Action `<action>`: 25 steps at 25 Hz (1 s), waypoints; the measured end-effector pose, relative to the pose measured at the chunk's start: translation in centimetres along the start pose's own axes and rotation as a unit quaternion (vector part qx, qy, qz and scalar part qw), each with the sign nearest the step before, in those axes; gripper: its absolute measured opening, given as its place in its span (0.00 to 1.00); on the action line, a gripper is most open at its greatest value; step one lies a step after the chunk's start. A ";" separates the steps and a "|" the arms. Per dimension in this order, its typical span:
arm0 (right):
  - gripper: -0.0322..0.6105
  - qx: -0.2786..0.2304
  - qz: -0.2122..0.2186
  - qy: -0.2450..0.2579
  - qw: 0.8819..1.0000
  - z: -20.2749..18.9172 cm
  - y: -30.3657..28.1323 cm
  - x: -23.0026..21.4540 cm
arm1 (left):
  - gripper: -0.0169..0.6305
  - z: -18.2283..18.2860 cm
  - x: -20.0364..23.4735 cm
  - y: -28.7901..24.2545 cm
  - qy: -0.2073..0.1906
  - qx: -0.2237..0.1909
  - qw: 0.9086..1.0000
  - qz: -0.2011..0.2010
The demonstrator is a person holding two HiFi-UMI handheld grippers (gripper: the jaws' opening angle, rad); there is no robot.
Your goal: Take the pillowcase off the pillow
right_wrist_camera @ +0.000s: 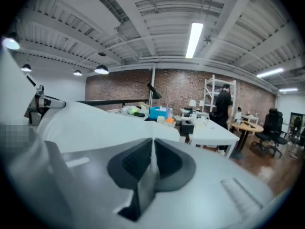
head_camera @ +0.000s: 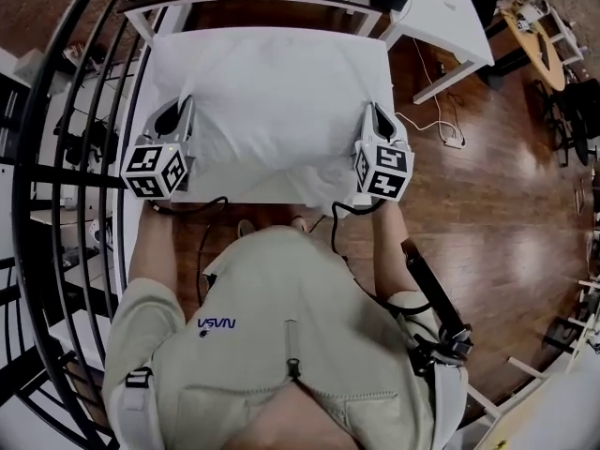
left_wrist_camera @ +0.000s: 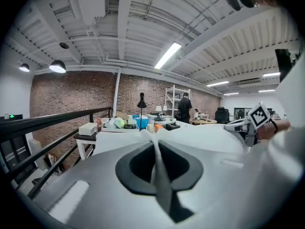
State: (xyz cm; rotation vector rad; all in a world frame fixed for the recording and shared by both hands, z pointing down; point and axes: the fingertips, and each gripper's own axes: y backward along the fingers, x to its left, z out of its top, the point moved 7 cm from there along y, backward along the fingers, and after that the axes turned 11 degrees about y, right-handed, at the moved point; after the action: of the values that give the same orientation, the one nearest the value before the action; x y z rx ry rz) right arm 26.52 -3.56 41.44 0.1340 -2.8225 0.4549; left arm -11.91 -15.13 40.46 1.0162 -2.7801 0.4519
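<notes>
We look down on the pillowcase [head_camera: 272,101], white and plump, lying flat on a white surface [head_camera: 225,193] right in front of us. The pillow inside it is fully covered. The case fills most of the top, its long side running across our view.

Our left tongs [head_camera: 182,109] sit at the case's left edge, near the corner closest to us. In the left gripper view the left tongs [left_wrist_camera: 154,147] are closed tight, with a thin ridge of white cloth pinched between the dark pads [left_wrist_camera: 138,163] and the rest of the pillowcase [left_wrist_camera: 200,137] spreading away beyond them.

Our right tongs [head_camera: 376,112] sit at the case's right edge, level with the left pair. In the right gripper view the right tongs [right_wrist_camera: 153,151] are likewise pressed together on a narrow fold of cloth, and the pillowcase [right_wrist_camera: 95,123] swells off to the left.

Both pairs point away from us, slightly downward. Creases run across the cloth between the two grips. A black railing [head_camera: 56,157] curves past on our left, and a wooden floor [head_camera: 506,204] shows on our right.
</notes>
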 end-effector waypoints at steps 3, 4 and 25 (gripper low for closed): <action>0.07 0.050 -0.002 -0.005 0.999 -2.5 -1.3 -0.3 | 0.05 -1.7 0.6 -3.5 -0.007 0.043 0.999 -0.005; 0.08 0.078 0.003 -0.002 0.997 -4.0 -1.9 -0.2 | 0.06 -3.1 0.9 -4.5 -0.004 0.069 0.998 0.003; 0.12 -0.036 -0.083 0.045 0.995 11.7 -4.2 -0.2 | 0.08 0.6 -1.1 -0.2 -0.167 -0.017 0.980 0.110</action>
State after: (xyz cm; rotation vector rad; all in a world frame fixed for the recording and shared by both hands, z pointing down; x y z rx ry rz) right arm 24.22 -11.29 31.98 0.3231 -2.7069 0.3120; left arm -10.98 -14.82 39.66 0.8466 -3.2063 0.2794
